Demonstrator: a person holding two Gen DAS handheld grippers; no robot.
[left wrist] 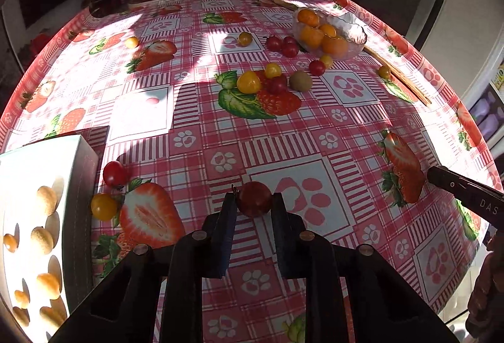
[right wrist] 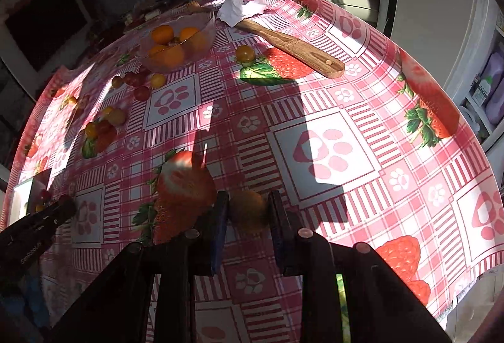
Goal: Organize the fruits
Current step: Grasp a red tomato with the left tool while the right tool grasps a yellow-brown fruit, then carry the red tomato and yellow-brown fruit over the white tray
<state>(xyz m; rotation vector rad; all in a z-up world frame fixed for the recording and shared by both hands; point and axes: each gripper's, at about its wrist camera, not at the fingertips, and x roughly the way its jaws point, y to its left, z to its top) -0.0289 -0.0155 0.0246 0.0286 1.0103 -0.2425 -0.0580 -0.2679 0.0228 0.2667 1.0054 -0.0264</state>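
Looking along the left gripper [left wrist: 254, 201], we see its two dark fingers pinching a dark red cherry tomato [left wrist: 254, 199] just above the strawberry-print tablecloth [left wrist: 315, 128]. Our right gripper [right wrist: 249, 210] grips a brownish-orange fruit [right wrist: 248, 210] between its fingers in the same way; it sits in shadow, so we cannot tell what kind it is.

To the left of the left gripper, a red cherry tomato [left wrist: 114, 173] and a yellow one [left wrist: 103, 206] lie close together beside a white box [left wrist: 47, 217] at the table's near left edge. The box bears pictures of pale round pieces on its top face.

Farther across the table we see a glass bowl [left wrist: 356, 31] holding several oranges [left wrist: 315, 34]. Beside the bowl lies a long wooden spatula [right wrist: 293, 45], and in the right wrist view a crumpled white paper [right wrist: 239, 8] rests over its far end.

Between us and the bowl, loose fruit is scattered over the cloth: a cluster of red cherry tomatoes [left wrist: 282, 45] just left of the bowl, a yellow tomato [left wrist: 249, 82] with smaller yellow and red ones touching it near the middle, and a kiwi [left wrist: 300, 80] just to their right. One small yellow tomato [left wrist: 131, 42] sits well apart toward the far left.

The tip of the right gripper shows at the right edge of the left wrist view.
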